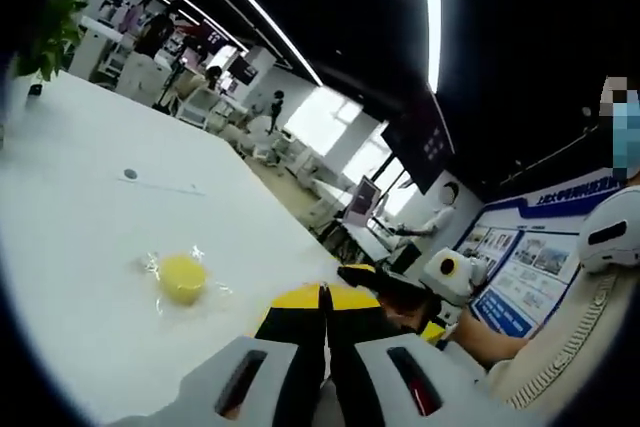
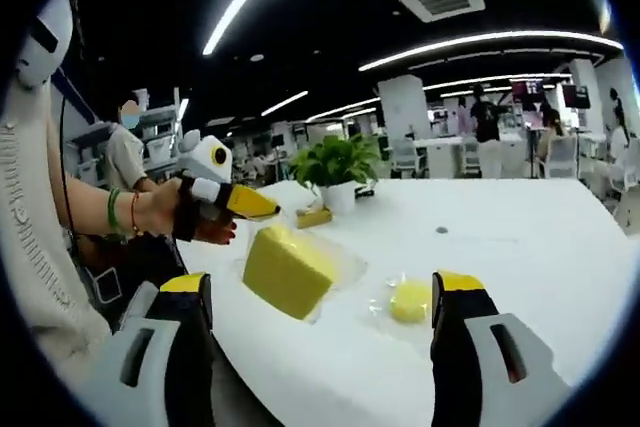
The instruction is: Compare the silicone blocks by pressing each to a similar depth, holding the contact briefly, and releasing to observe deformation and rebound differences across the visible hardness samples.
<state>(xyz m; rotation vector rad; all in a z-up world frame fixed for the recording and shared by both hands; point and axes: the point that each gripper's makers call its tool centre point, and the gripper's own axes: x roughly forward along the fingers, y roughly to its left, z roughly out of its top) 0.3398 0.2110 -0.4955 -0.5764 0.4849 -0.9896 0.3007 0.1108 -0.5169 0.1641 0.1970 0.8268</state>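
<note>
- Left gripper view: left claw [image 1: 325, 312], jaws together and empty, hovers over the white desk [image 1: 80, 207] near a wrapped round yellow sample [image 1: 182, 277]; no pressing under way.
- Right gripper view: right claw [image 2: 325, 297] gapes apart above the yellow block [image 2: 288, 269] and round sample, both untouched on the desk; judged, every press remains.

Bare white table [image 2: 520, 237] beyond yellow blocks [image 2: 288, 269]; potted plant [image 2: 338, 172] behind.

My white table [image 2: 520, 247] holds 2 yellow blocks: 1 big [image 2: 288, 269], 1 small round [image 2: 410, 301], plus a plant [image 2: 338, 169]
</note>
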